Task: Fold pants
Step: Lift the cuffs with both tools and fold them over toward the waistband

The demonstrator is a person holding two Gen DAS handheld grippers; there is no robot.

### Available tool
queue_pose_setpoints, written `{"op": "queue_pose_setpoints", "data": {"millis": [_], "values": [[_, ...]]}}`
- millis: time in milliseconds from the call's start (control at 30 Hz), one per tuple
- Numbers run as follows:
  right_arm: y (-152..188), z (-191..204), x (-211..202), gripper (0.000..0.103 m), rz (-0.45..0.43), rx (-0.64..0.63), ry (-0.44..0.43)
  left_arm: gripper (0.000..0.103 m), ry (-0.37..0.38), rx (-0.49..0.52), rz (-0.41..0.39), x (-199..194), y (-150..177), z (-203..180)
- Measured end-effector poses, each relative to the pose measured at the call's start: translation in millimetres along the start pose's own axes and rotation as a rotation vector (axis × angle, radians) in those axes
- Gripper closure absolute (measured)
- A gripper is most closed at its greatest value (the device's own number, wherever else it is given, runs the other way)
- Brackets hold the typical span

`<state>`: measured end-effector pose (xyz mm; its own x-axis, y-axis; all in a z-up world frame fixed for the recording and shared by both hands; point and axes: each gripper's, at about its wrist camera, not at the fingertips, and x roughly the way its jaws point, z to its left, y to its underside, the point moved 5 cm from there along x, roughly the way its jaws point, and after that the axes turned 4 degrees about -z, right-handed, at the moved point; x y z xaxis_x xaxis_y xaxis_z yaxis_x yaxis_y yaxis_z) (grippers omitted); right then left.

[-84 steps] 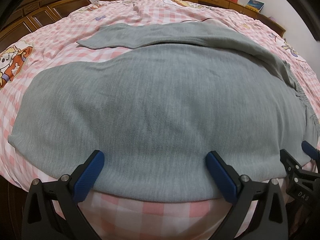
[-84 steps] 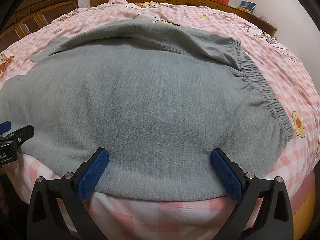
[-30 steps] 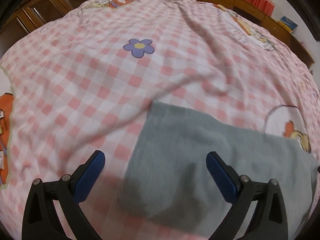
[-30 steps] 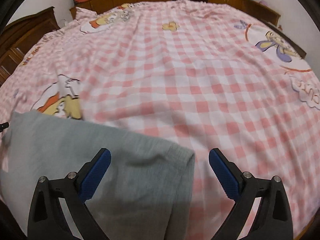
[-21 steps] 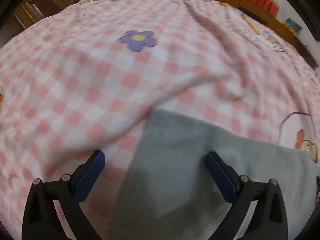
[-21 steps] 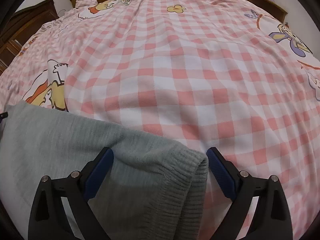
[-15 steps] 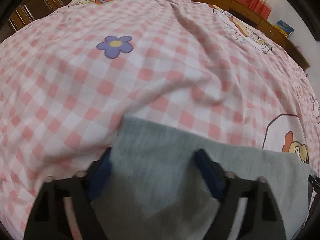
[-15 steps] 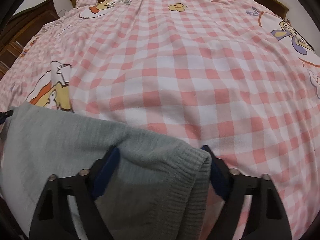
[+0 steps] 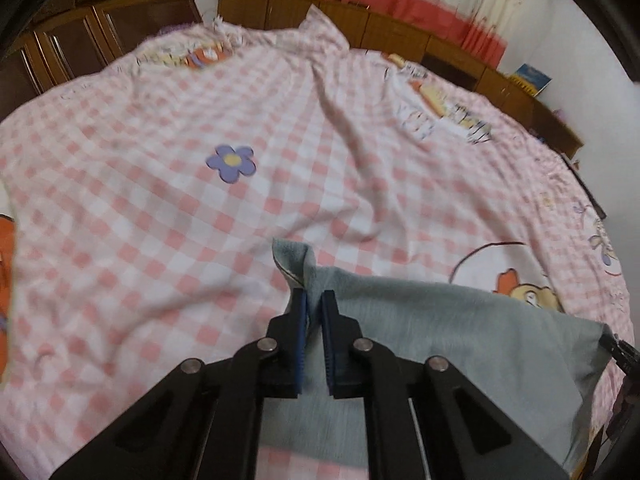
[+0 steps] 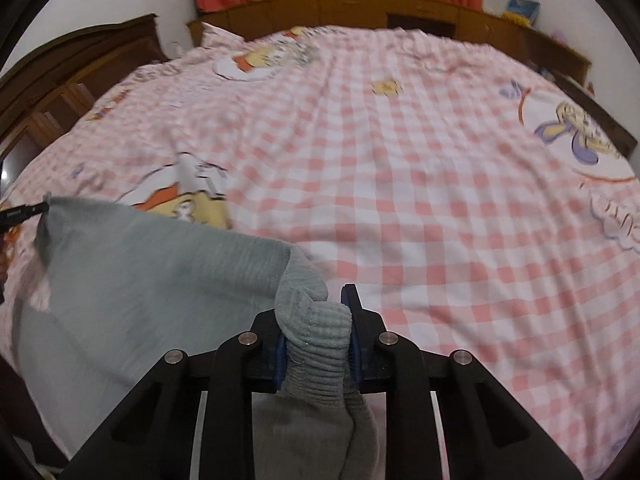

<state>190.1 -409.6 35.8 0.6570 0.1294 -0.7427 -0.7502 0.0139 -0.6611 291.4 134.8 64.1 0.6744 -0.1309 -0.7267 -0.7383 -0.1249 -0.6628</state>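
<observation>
Two pairs of blue-padded fingers are clamping the grey pants (image 9: 440, 320): the left gripper (image 9: 314, 312) is pinching a thin corner, the right gripper (image 10: 316, 320) is squeezing the bunched ribbed waistband (image 10: 316, 332). Between them the fabric is stretching over the near edge of the pink checked bedsheet (image 10: 400, 168).

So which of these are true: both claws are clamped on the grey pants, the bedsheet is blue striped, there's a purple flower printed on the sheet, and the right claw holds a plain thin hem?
1. Both claws grip the grey pants. True: the left claw and the right claw are each shut on the fabric.
2. The bedsheet is blue striped. False: it is pink and white checked.
3. A purple flower is printed on the sheet. True.
4. The right claw holds a plain thin hem. False: it pinches a thick ribbed band.
</observation>
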Motion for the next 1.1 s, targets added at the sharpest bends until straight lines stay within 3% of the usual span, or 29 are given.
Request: {"op": "queue_pose_setpoints", "data": {"millis": [167, 300, 467, 633, 800, 900, 967, 1100], "values": [[13.0, 12.3, -39.2, 0.079, -0.047, -0.050, -0.025, 0.095, 0.030, 0.039, -0.078, -49.8, 17.9, 5.0], [27.2, 18.0, -65.3, 0.079, -0.063, -0.069, -0.041, 0.099, 0.012, 0.048, -0.112, -84.6, 39.7, 15.1], [49.1, 30.7, -92.3, 0.079, -0.078, -0.113, -0.069, 0.100, 0.029, -0.020, -0.154, -126.0, 68.5, 37.2], [78.1, 54.6, -103.1, 0.079, -0.061, -0.190, -0.091, 0.100, 0.028, -0.072, -0.099, -133.9, 95.8, 50.3], [110.9, 72.3, -101.6, 0.079, -0.024, -0.265, -0.097, 0.099, 0.057, -0.145, -0.040, -119.9, 103.3, 45.7], [131.4, 73.7, -92.6, 0.079, 0.010, -0.269, -0.104, 0.084, 0.067, -0.131, -0.019, -107.1, 100.1, 26.6], [138.9, 70.0, -86.0, 0.079, 0.023, -0.250, -0.110, 0.060, 0.081, -0.123, -0.017, -96.2, 95.6, 9.9], [151.4, 62.7, -71.2, 0.079, 0.048, -0.206, -0.136, 0.041, 0.107, -0.120, 0.003, -68.6, 85.3, -18.5]]}}
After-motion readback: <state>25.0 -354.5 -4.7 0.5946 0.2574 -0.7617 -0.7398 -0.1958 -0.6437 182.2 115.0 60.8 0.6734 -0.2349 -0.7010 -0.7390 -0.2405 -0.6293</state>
